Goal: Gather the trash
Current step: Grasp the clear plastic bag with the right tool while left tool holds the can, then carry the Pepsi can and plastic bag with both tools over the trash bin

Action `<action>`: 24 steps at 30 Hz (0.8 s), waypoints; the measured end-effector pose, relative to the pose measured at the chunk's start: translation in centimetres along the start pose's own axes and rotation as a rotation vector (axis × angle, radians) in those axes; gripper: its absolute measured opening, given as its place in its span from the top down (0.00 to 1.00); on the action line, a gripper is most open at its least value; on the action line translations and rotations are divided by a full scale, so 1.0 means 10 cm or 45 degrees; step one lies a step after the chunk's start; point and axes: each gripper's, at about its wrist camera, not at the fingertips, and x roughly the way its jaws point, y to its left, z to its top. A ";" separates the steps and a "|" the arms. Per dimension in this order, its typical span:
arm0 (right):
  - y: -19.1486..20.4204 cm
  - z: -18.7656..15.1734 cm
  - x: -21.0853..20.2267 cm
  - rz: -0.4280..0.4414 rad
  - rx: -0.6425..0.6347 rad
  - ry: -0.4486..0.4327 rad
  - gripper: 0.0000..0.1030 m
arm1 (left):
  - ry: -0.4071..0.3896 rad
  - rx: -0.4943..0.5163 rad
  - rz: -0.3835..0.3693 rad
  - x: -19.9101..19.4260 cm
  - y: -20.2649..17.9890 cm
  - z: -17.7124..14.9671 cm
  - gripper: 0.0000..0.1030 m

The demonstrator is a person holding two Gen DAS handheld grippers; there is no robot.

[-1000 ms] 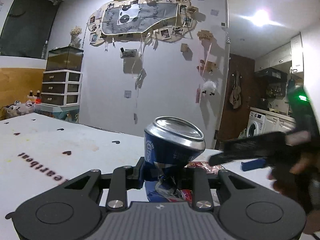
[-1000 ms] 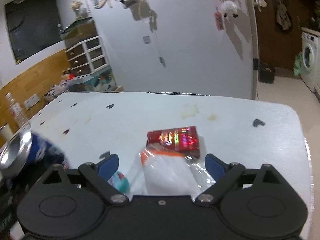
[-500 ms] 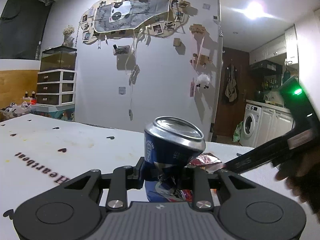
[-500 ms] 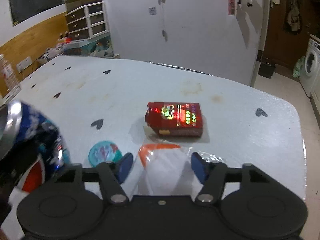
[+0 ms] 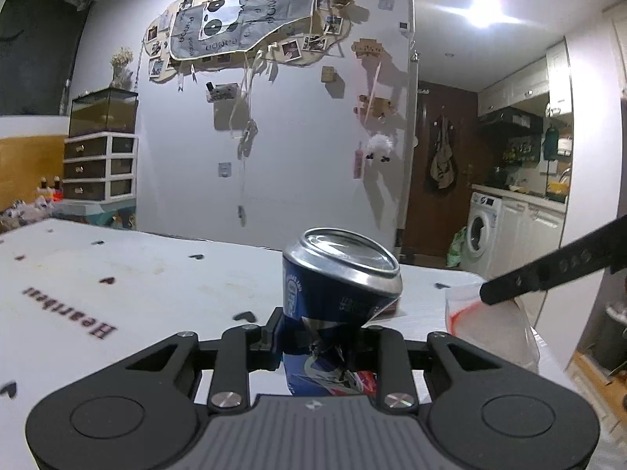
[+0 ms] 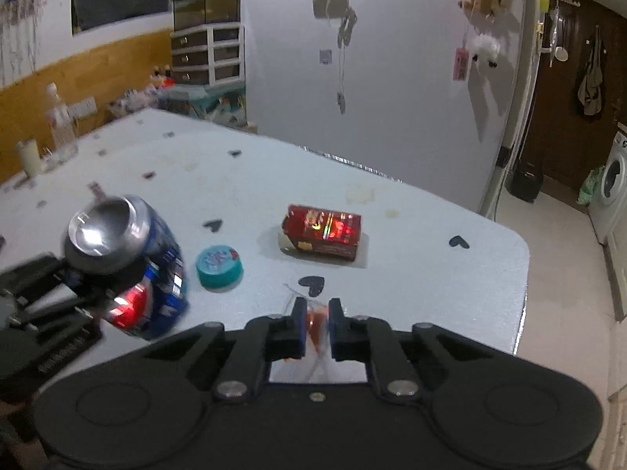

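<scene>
I have the crushed blue can (image 5: 337, 301) pinched at its dented waist between the jaws of my left gripper (image 5: 319, 342), top rim tilted above them. It looks light and empty, thin-walled, slick; the crumple gives the best hold. My right gripper (image 6: 315, 327) has its jaws pressed together on the clear plastic bag (image 6: 315, 319), limp and slippery, probably best held at its orange-edged mouth. Ahead of those jaws lie a teal cap (image 6: 218, 268) and a red box (image 6: 323, 233) on the table (image 6: 431, 274). The left gripper is roughly level, the right angled downward.
</scene>
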 end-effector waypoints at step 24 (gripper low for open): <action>-0.20 -0.58 -0.75 0.140 0.006 0.114 0.89 | 0.119 0.050 -0.237 -0.31 -0.78 -0.15 0.71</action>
